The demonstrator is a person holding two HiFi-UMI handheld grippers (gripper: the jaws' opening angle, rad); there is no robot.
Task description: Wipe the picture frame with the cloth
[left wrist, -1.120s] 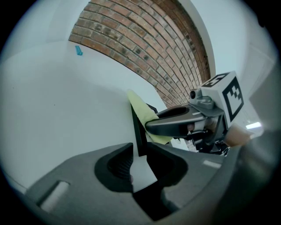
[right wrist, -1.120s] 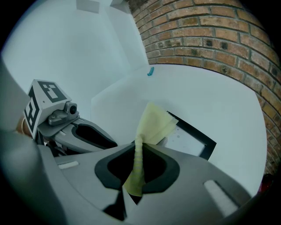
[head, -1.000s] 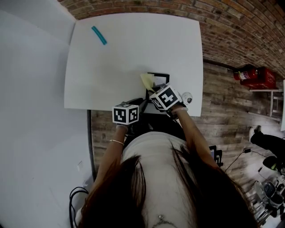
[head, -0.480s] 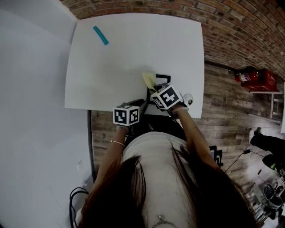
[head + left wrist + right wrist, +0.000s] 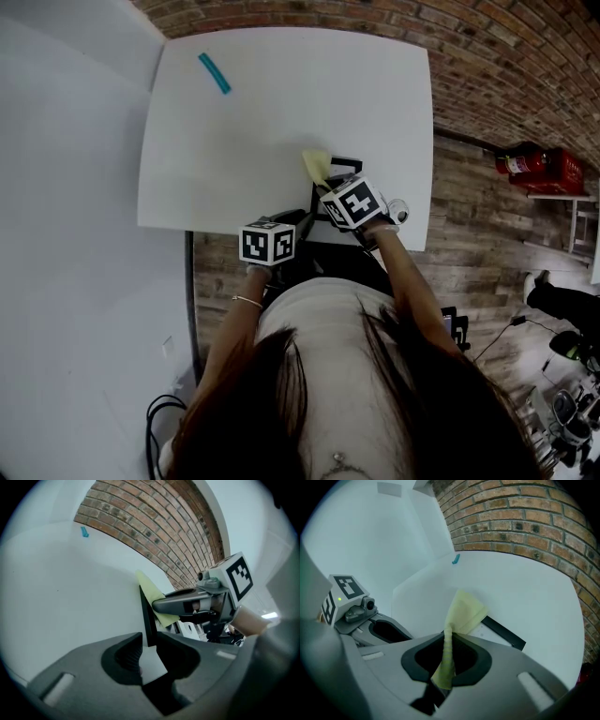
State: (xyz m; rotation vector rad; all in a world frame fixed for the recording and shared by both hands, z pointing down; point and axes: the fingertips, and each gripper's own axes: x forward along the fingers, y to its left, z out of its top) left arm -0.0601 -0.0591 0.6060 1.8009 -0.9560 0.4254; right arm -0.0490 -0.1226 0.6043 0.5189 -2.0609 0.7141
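Both pinch: left hand-held gripper [image 5: 149,643], just tightening, picture frame [image 5: 146,616]; right hand-held gripper [image 5: 449,641], cloth [image 5: 464,613].

Head view steeply above table [image 5: 281,112]; both gripper views close, toward picture frame [image 5: 505,633].

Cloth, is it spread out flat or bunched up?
Bunched: the right gripper pinches the cloth into a narrow twist; it fans out only at its far end, over the frame.
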